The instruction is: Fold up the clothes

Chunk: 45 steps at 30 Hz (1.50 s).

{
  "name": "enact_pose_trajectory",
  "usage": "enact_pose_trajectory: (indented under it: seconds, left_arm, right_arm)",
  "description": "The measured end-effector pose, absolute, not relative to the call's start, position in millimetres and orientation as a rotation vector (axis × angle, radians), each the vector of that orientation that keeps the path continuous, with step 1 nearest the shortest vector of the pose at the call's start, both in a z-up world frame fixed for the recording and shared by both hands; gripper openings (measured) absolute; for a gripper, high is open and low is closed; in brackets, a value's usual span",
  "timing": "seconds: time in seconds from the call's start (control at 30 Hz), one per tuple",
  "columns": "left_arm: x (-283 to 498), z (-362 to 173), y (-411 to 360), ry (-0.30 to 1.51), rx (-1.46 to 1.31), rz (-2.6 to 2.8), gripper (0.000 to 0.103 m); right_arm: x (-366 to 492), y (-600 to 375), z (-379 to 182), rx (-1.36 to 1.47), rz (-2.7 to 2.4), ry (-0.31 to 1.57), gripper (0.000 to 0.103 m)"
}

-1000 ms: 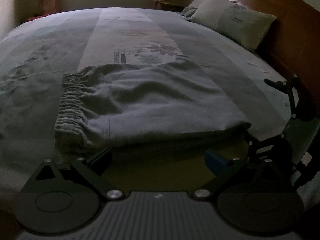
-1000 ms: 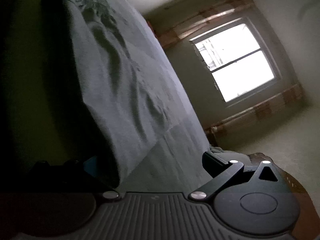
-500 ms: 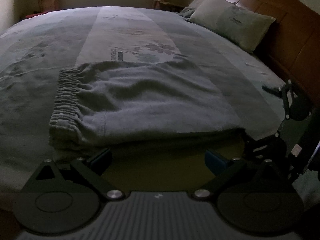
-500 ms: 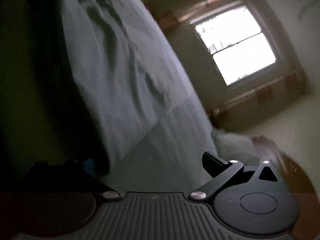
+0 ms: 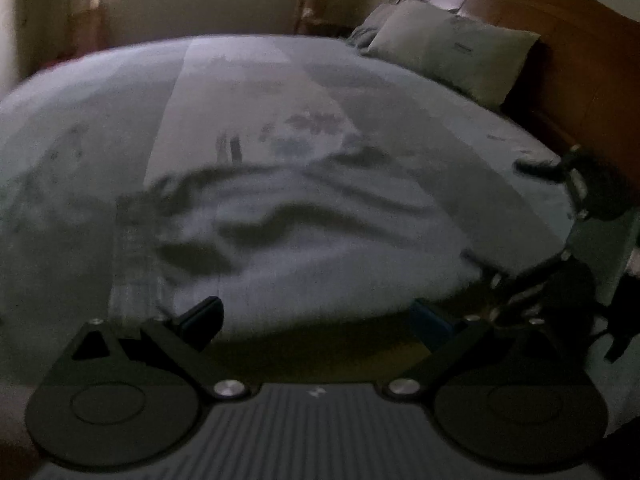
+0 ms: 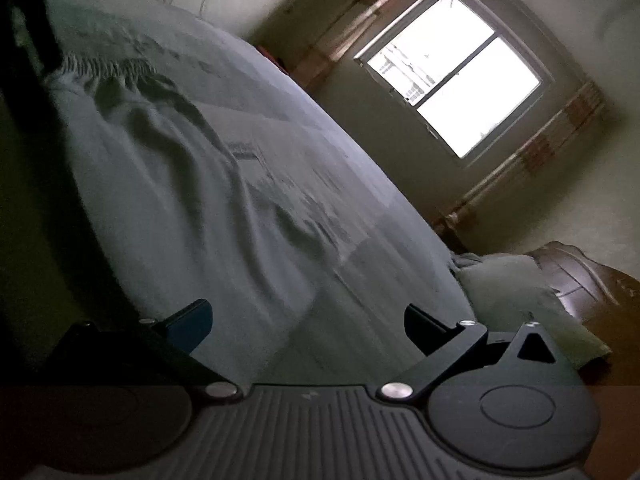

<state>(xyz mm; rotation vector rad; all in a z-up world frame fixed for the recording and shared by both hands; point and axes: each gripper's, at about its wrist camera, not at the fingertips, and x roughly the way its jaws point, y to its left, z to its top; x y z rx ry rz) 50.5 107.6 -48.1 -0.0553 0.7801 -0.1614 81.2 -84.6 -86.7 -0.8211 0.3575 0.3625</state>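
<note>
On a dim bed, both the left gripper and right gripper hold their fingers spread wide, gripping nothing, at the near edge of the grey shorts. A second ago the shorts lay folded flat; now they are rumpled. Next, I judge, comes smoothing.

I see a wide bed under a grey, flower-printed sheet. A pale pillow leans against the dark wooden headboard. Behind it, a bright window sits between curtains.
</note>
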Motion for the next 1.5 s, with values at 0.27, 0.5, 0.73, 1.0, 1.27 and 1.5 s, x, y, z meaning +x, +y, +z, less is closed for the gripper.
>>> enact_pose_trajectory:
  seconds: [0.27, 0.5, 0.73, 1.0, 1.27, 1.5]
  left_arm:
    - [93.0, -87.2, 115.1, 0.836, -0.069, -0.150, 0.099]
    - [57.9, -99.9, 118.1, 0.768, 0.001, -0.150, 0.101]
    - [73.2, -82.2, 118.0, 0.741, -0.062, -0.230, 0.101]
    - [62.7, -92.9, 119.1, 0.763, -0.128, -0.206, 0.102]
    - [83.3, -88.3, 152.0, 0.727, -0.189, -0.124, 0.102]
    - [79.3, -106.3, 172.1, 0.702, -0.317, -0.138, 0.102]
  right_arm:
    - [80.8, -92.3, -102.8, -0.675, 0.384, 0.450, 0.103]
    - [77.6, -101.4, -95.2, -0.602, 0.409, 0.487, 0.103]
    - [89.9, -95.0, -92.2, -0.401, 0.577, 0.574, 0.103]
    - [99.2, -111.7, -98.3, -0.321, 0.653, 0.723, 0.103]
    - [177.5, -115.7, -56.0, -0.137, 0.661, 0.621, 0.103]
    - [274.8, -89.3, -69.5, -0.003, 0.715, 0.693, 0.103]
